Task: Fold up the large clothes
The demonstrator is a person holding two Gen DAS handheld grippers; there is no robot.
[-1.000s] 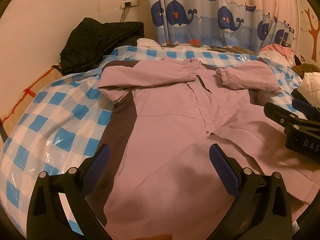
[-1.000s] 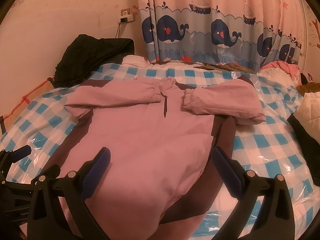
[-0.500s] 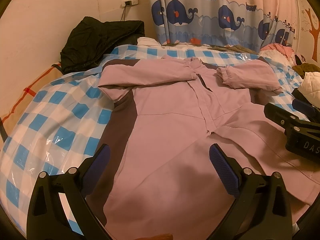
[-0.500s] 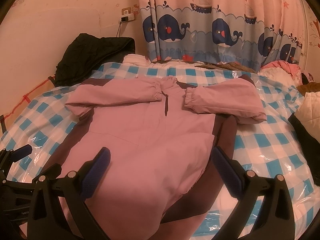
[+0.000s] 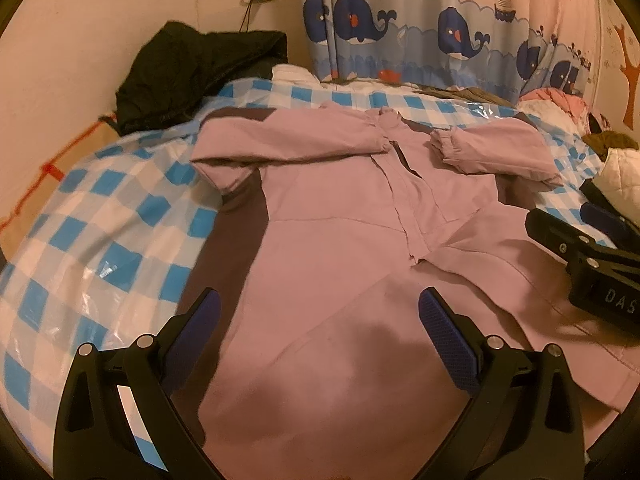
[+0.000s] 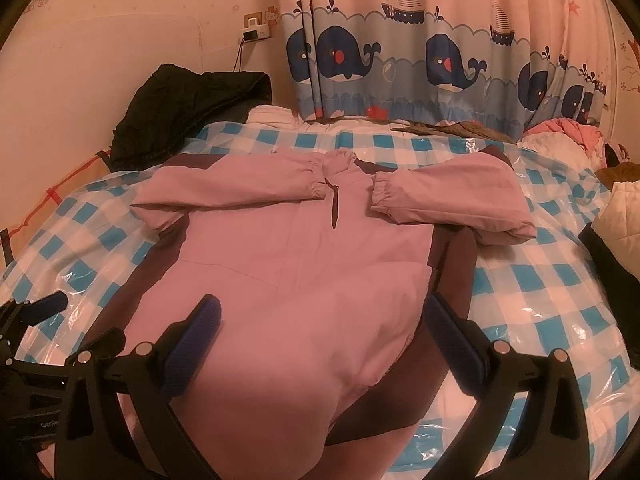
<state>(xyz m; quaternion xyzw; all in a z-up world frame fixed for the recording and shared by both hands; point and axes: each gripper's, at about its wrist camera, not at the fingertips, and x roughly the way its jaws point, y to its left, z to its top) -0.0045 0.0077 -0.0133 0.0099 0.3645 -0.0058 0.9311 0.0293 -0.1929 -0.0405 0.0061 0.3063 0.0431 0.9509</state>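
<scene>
Little had moved since the earlier frames; both views held almost steady. Left wrist view: the left gripper [image 5: 318, 320] hovered with jaws spread and empty over the lower part of the jacket [image 5: 340, 240], which lay flat on the checked cover [image 5: 120, 208], both sleeves folded across the chest, probably ahead of a hem-to-collar fold. Right wrist view: the right gripper [image 6: 320, 328], likewise spread and empty, hung over the jacket's [image 6: 288, 264] hem, seemingly placed to share that lift.
</scene>
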